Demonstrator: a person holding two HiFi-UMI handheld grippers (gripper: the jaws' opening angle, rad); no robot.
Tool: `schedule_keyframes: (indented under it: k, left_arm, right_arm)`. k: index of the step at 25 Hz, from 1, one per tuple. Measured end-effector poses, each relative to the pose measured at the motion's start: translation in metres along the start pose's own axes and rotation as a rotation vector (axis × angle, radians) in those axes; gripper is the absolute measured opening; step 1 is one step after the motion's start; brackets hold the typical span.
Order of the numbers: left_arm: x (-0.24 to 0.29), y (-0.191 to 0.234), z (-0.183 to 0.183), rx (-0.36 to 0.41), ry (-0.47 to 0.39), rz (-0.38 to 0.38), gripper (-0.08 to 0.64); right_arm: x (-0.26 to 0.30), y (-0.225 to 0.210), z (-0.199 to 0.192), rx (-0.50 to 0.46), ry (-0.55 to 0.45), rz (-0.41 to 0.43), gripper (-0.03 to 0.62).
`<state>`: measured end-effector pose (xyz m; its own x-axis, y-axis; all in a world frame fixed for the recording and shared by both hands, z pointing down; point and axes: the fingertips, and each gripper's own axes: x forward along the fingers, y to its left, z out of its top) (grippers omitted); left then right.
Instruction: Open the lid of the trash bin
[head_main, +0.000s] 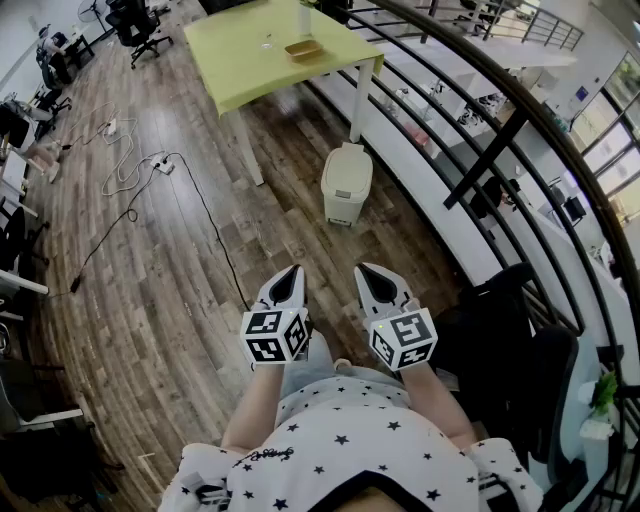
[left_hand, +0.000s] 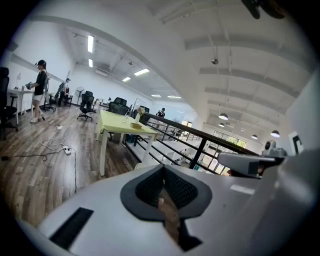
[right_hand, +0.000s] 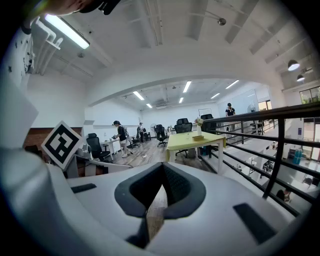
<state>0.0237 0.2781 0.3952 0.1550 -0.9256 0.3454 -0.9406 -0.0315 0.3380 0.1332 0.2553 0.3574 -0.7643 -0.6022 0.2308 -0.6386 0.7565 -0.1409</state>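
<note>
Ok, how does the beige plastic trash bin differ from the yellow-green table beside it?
The beige plastic trash bin is low and closed; the yellow-green table stands taller on white legs. The bin's lid is bare; the table carries a small tray. Both stand on the wooden floor.

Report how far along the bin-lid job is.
Done: nothing; the bin stands with its lid down. In hand: nothing; the left gripper and right gripper are shut, empty and held well short of the bin. Left: reach it and lift the lid.
</note>
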Motion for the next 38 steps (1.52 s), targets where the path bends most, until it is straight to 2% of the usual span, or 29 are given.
schedule_keyframes:
  k: [8, 12, 16, 19, 30, 38]
  left_arm:
    - [-0.021, -0.054, -0.018, 0.057, 0.023, -0.048, 0.012]
    - [-0.027, -0.059, -0.022, 0.061, 0.01, -0.037, 0.012]
    - [-0.033, -0.061, -0.026, 0.042, 0.004, -0.016, 0.012]
    - [-0.033, -0.063, -0.027, 0.036, -0.001, -0.008, 0.012]
    - [-0.007, -0.052, -0.018, 0.027, 0.008, -0.019, 0.012]
    - [0.044, -0.019, 0.019, 0.043, 0.02, -0.062, 0.012]
  right_arm:
    - [-0.042, 0.002, -0.012, 0.001, 0.028, 0.017, -0.006]
    - [-0.05, 0.006, -0.019, -0.005, 0.027, 0.035, -0.006]
    - [-0.059, 0.0, -0.016, 0.064, -0.003, 0.024, -0.006]
    - [-0.061, -0.003, -0.017, 0.073, -0.004, 0.032, -0.006]
    - [-0.034, -0.012, -0.023, 0.064, 0.032, 0.038, -0.006]
    - [0.026, -0.03, -0.004, 0.074, 0.032, 0.01, -0.006]
